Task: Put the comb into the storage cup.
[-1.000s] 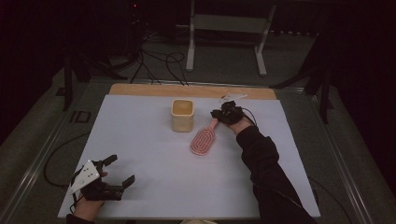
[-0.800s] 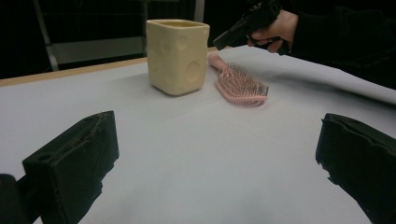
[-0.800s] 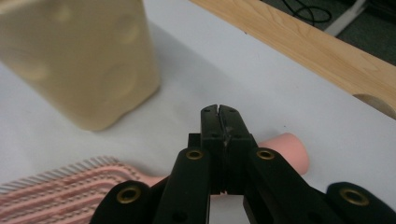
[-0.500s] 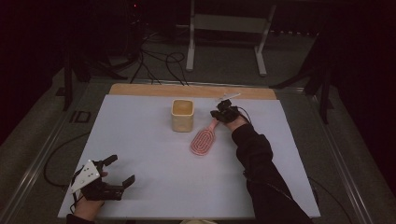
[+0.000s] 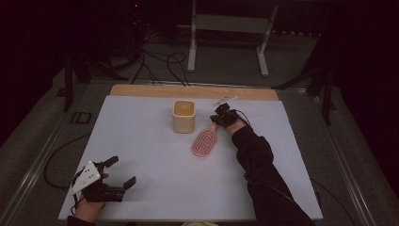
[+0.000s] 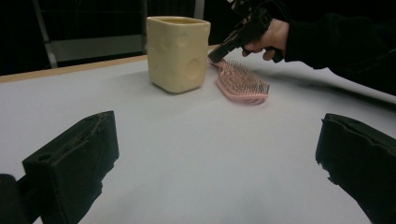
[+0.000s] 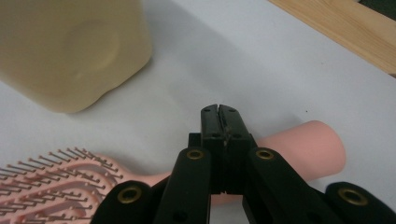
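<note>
Right gripper point(image 7: 219, 112) fingers clenched over pink hairbrush point(image 7: 299, 144); left gripper point(image 5: 120, 172) fingers released. No legible writing.

Pale pink hairbrush point(image 7: 299, 149) with rows of pink bristles, under the black right hand-held gripper point(image 7: 219, 114); cream-yellow cup point(image 6: 177, 51) with round dimples, just beyond; black left hand-held gripper point(image 5: 120, 172) with a grey plate; white desk point(image 5: 150, 141) beneath both, edged in light wood at the far side; black sleeve point(image 5: 256, 155) behind the right.
</note>
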{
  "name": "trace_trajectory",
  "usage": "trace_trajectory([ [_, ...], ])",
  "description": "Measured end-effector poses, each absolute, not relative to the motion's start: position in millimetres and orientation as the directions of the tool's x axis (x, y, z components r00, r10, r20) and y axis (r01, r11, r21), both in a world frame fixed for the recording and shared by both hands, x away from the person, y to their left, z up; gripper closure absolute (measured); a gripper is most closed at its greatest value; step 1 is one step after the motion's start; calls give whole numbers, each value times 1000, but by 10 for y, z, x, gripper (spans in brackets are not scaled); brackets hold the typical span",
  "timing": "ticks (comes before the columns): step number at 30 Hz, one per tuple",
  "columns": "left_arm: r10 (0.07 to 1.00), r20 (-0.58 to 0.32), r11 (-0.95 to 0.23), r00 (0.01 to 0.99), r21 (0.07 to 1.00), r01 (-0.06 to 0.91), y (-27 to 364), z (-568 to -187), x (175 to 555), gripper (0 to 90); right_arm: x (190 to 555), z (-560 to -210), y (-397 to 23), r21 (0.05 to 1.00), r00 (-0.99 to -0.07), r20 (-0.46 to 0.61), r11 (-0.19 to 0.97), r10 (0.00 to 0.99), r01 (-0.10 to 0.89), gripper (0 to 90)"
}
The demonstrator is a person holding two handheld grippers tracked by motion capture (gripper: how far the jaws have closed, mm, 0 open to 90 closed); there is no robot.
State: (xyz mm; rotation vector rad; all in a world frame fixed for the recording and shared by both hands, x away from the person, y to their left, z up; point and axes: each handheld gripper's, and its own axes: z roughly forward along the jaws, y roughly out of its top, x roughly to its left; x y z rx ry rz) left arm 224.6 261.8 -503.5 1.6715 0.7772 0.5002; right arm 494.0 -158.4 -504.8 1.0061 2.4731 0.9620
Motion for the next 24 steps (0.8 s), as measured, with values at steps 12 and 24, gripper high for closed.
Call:
trace_trajectory([
  [12, 721, -78, -110, 689, 968, 225, 2618, -5033, 2243, 1, 4913, -5038, -1590, 646, -730, -50, 579, 682, 497, 900],
  [24, 721, -78, -111, 689, 968, 225, 2606, -5033, 2249, 1, 4813, -5017, -1734, 608, -738, -63, 613, 671, 505, 900],
])
